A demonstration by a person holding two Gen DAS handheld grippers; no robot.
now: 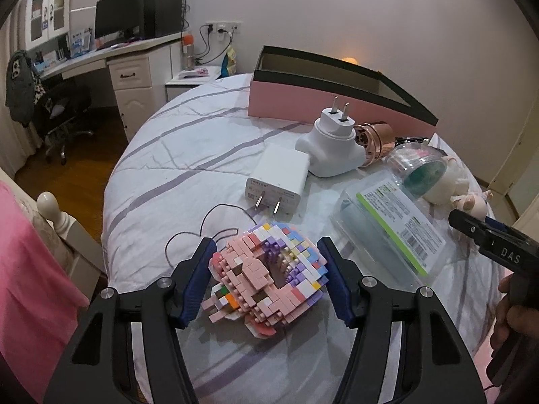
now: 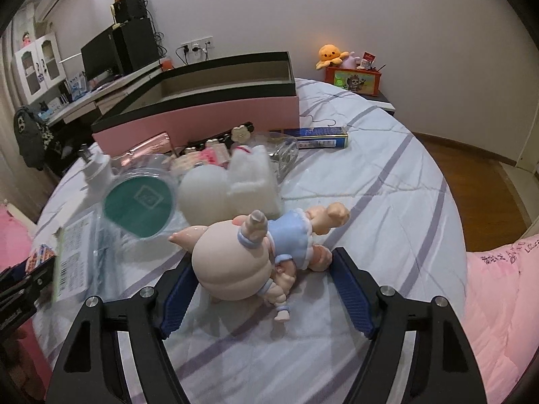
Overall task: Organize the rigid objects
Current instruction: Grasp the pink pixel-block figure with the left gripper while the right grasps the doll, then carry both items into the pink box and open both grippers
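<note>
A pink and pastel block model (image 1: pixel 269 269) lies on the striped bedsheet. My left gripper (image 1: pixel 266 247) is around it, and both blue pads (image 1: pixel 198 279) press against its sides. A doll with a big pale head and a blue dress (image 2: pixel 249 259) lies on its side between the fingers of my right gripper (image 2: pixel 262 257). The left pad (image 2: pixel 178 293) is at the doll's head and the right one is close to its feet, with no clear squeeze. An open pink box with a black rim (image 1: pixel 303 104) (image 2: pixel 202 114) stands at the back.
Two white plug chargers (image 1: pixel 279 176) (image 1: pixel 331 148), a copper-coloured jar (image 1: pixel 374 139), a clear case with a green label (image 1: pixel 390 232), a clear jar with a green lid (image 2: pixel 141 202), a white plush (image 2: pixel 232 181) and a blue box (image 2: pixel 316 133) lie on the bed. A pink quilt (image 2: pixel 498 303) lies to the right.
</note>
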